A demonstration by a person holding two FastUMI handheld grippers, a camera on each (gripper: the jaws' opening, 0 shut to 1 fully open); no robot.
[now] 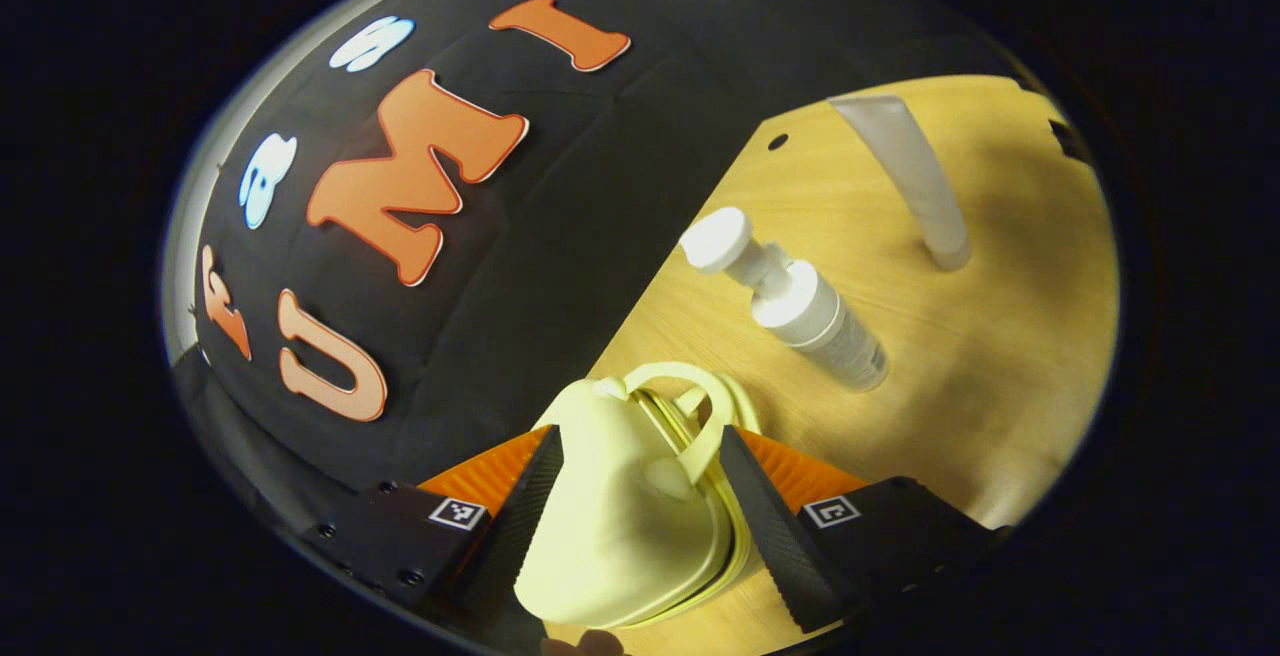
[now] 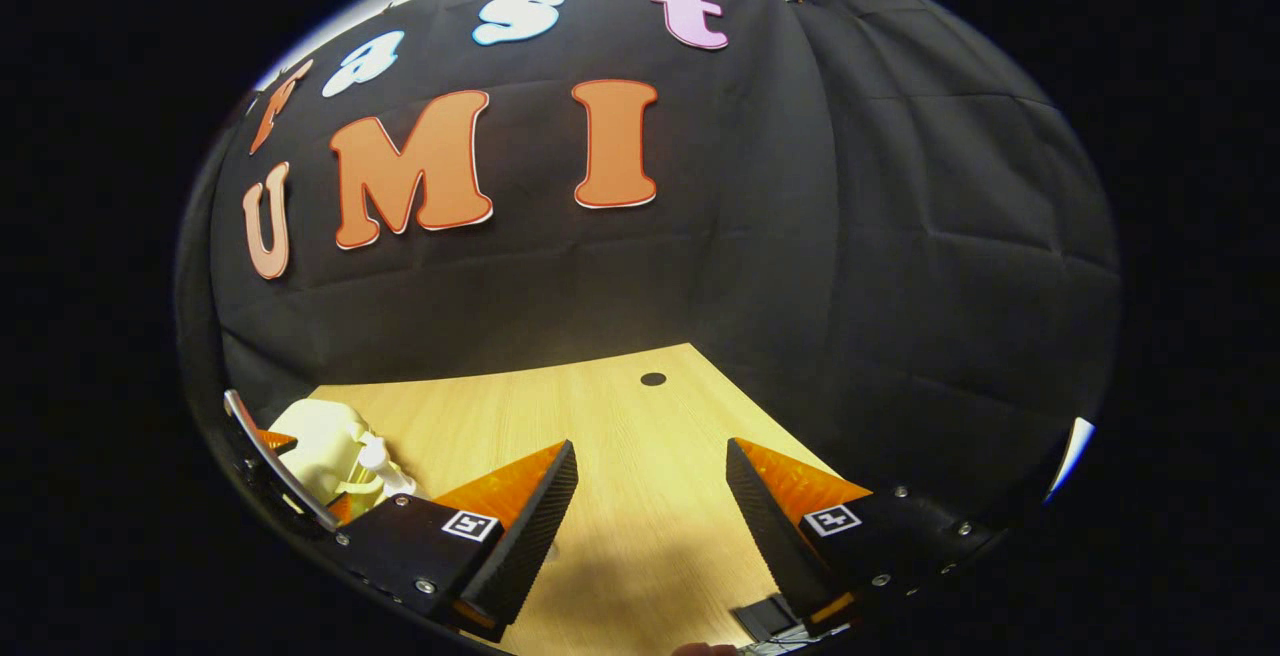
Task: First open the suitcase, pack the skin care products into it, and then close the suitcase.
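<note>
Pale-yellow mini suitcase [image 1: 625, 506] clamped between both fingers of the left tool [image 1: 640, 511], low over the wooden table [image 1: 1000, 376].
Beyond it a white pump bottle [image 1: 800, 301] and a white tube [image 1: 915, 176] lie on the table, well apart. Right tool [image 2: 650, 526] hangs with fingers spread, holding nothing.

Pale yellow suitcase [image 1: 620, 516]; white pump bottle [image 1: 800, 306]; white tube [image 1: 915, 176] at one o'clock; light wood-grain table [image 1: 1000, 386].
</note>
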